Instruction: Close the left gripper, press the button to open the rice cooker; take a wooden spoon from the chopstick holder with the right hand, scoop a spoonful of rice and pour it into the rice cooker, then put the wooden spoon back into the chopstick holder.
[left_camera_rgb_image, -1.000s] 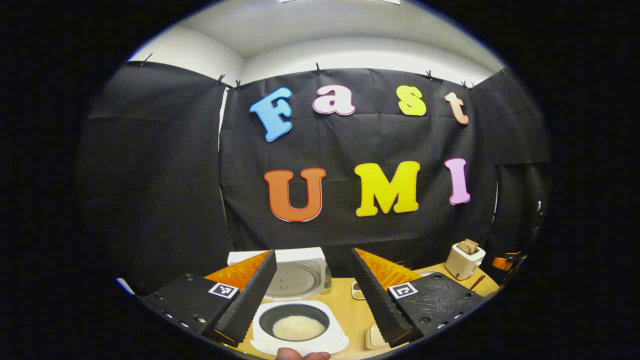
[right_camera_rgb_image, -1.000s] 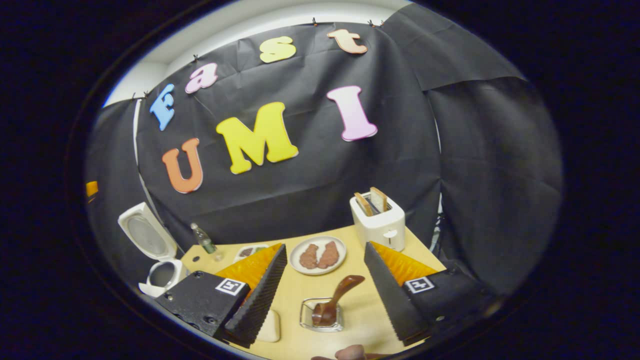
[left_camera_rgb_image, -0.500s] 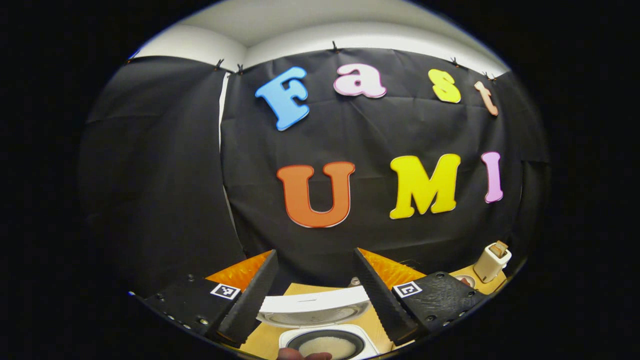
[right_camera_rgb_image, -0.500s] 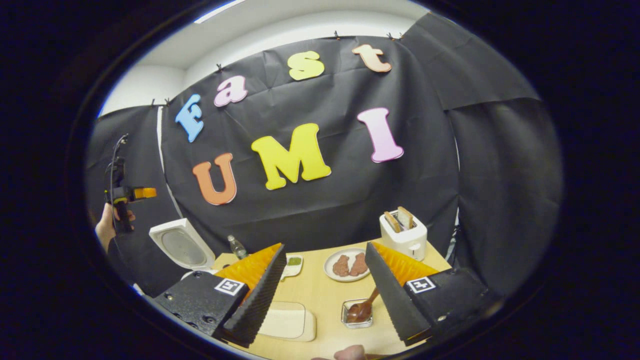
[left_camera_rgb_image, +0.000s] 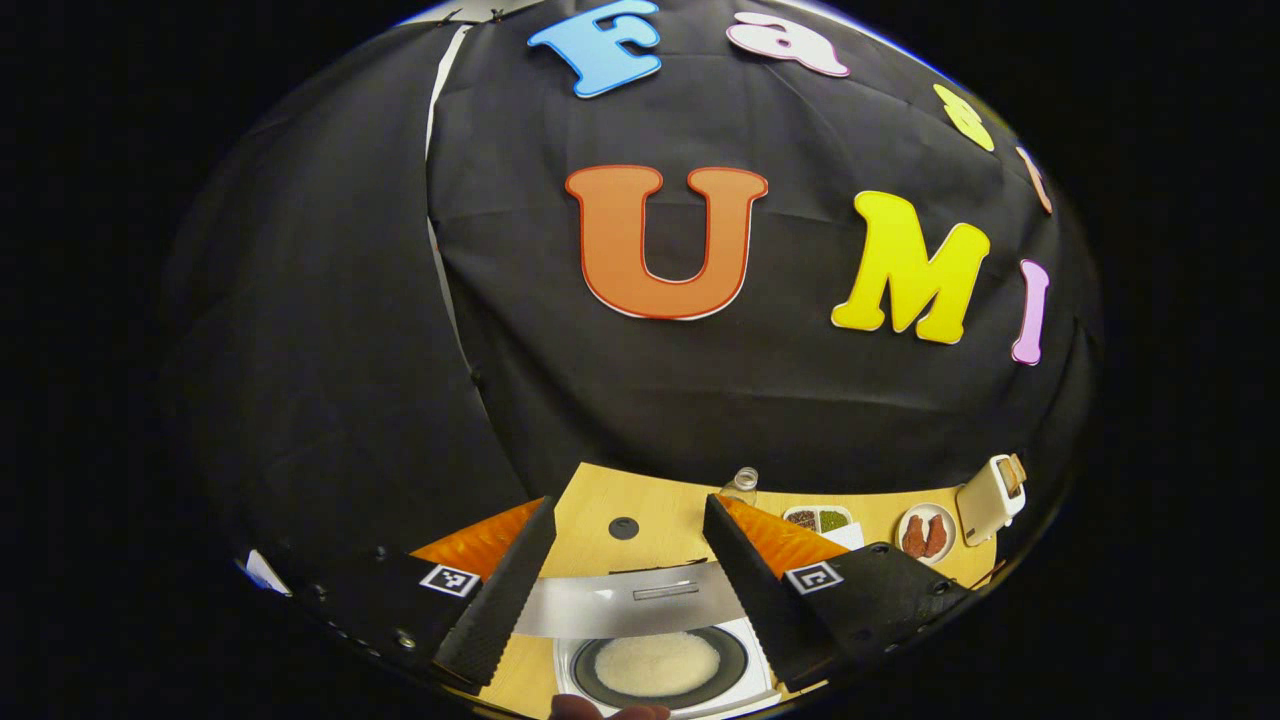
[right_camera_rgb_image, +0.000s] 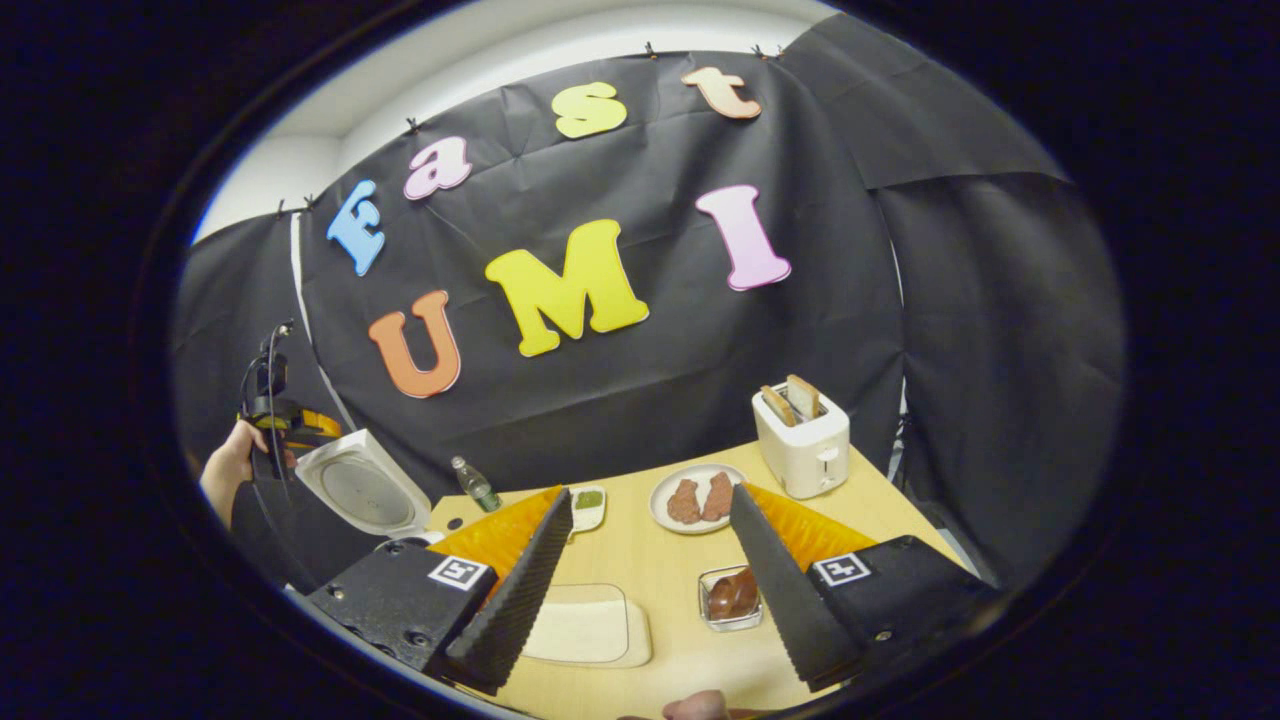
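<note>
Left gripper view: rice cooker (left_camera_rgb_image: 660, 665) lid open, between spread jaws; right jaws spread.

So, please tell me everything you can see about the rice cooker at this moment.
The rice cooker is white, with a dark inner pot holding a flat layer of white rice. Its lid is raised and stands tilted behind the body, showing a round grey metal plate inside. It stands at the near left corner of the wooden table. The left gripper hovers above it, jaws apart, touching nothing.
</note>
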